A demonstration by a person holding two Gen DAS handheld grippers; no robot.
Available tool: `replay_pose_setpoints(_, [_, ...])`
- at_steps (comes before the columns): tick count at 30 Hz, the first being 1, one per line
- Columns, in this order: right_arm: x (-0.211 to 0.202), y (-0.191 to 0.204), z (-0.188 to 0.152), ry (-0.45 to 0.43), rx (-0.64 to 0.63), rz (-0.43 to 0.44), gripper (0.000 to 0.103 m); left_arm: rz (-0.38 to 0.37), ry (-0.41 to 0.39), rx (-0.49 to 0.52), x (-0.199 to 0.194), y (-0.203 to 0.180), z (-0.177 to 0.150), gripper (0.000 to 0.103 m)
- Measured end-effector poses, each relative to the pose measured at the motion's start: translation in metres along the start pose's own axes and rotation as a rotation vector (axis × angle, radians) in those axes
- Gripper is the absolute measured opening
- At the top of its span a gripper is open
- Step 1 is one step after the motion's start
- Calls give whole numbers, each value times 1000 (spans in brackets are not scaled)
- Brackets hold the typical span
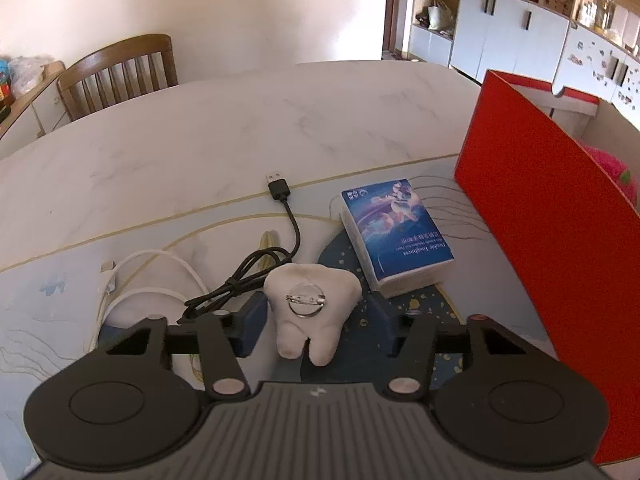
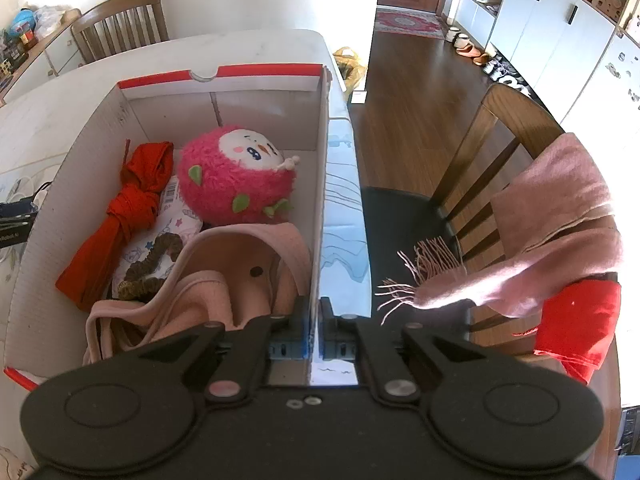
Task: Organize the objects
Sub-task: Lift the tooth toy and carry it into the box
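Observation:
A white tooth-shaped plush (image 1: pixel 312 292) with a round pin back lies on a dark blue spot of the mat. My left gripper (image 1: pixel 316 320) has one pad against each of its flanks. Just beyond it are a blue tissue pack (image 1: pixel 396 232), a coiled black USB cable (image 1: pixel 280 248) and a white cable (image 1: pixel 152 276). The red cardboard box (image 1: pixel 552 208) stands to the right. My right gripper (image 2: pixel 316 320) is shut on the box's right wall (image 2: pixel 322 184). Inside the box are a pink plush (image 2: pixel 236 176), a knotted red cloth (image 2: pixel 128 208), a brown scrunchie (image 2: pixel 156 260) and a pink fabric bag (image 2: pixel 224 280).
The marble table (image 1: pixel 240 128) stretches away behind the cables, with a wooden chair (image 1: pixel 120 72) at its far side. A second chair (image 2: pixel 500 168), draped with a pink fringed scarf (image 2: pixel 560 220), stands right of the table edge. White cabinets line the far wall.

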State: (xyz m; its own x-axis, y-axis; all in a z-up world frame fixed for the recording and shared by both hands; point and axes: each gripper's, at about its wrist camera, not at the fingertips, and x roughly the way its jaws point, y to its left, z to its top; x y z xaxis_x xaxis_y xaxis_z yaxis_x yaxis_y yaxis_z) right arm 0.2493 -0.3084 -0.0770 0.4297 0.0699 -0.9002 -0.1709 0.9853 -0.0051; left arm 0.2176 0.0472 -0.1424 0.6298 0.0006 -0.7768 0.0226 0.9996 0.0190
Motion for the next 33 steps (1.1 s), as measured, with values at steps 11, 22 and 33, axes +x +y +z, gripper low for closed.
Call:
replay_pose_setpoints(11, [-2,0,-1,-9,-4,5,2,7,-3,12,-6,-3,-2,41])
replay_pose_setpoints(22, [-3,-1,-3,-25,-2,15,3,-13,-42,-24,-46,-6,-4,41])
replay_pose_setpoints(33, [-3,-2,-4,-28,3,27,3,-149,-60,-77,-96,-31,12,41])
